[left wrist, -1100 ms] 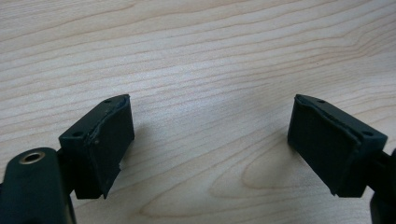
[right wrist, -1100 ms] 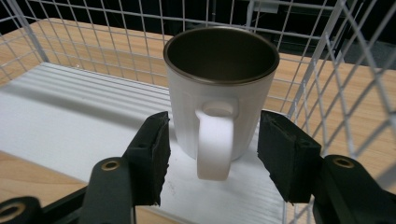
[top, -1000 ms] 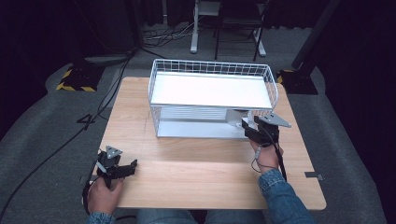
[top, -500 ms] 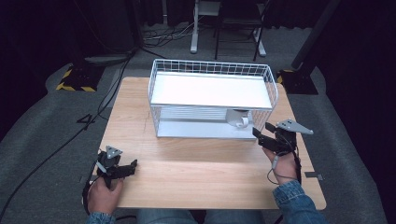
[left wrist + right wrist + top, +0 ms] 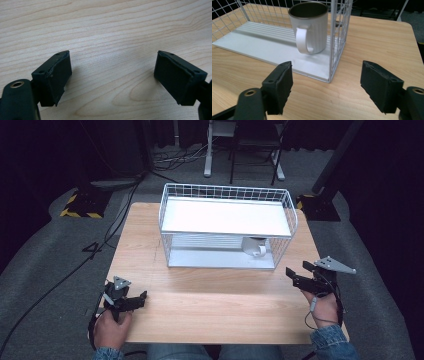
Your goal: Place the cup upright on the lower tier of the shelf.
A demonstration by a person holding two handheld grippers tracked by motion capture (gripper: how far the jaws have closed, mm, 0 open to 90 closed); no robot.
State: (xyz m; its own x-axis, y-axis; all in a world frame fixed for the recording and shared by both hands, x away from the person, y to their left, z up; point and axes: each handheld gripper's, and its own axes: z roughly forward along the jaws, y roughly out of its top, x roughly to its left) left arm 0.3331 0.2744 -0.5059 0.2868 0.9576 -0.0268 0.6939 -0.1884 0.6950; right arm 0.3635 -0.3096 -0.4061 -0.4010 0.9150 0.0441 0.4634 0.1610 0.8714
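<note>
The mug (image 5: 309, 27) stands upright on the lower shelf of the wire rack (image 5: 227, 200), at its right front corner, handle facing outward. The right gripper (image 5: 325, 85) sits on the worktop (image 5: 210, 310) just outside that corner, fingers apart and just been opening, nothing between them. The left gripper (image 5: 112, 77) rests well left of the rack, fingers wide and empty. That mug looks ceramic: rigid, glazed, slippery, chippable. Best taken across the wall at the rim, or by the handle.

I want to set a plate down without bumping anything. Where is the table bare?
The light wooden table is bare between the white wire rack and its near edge, from left gripper to right gripper. It is crowded at the rack's right end, where the white ribbed mug stands.
</note>
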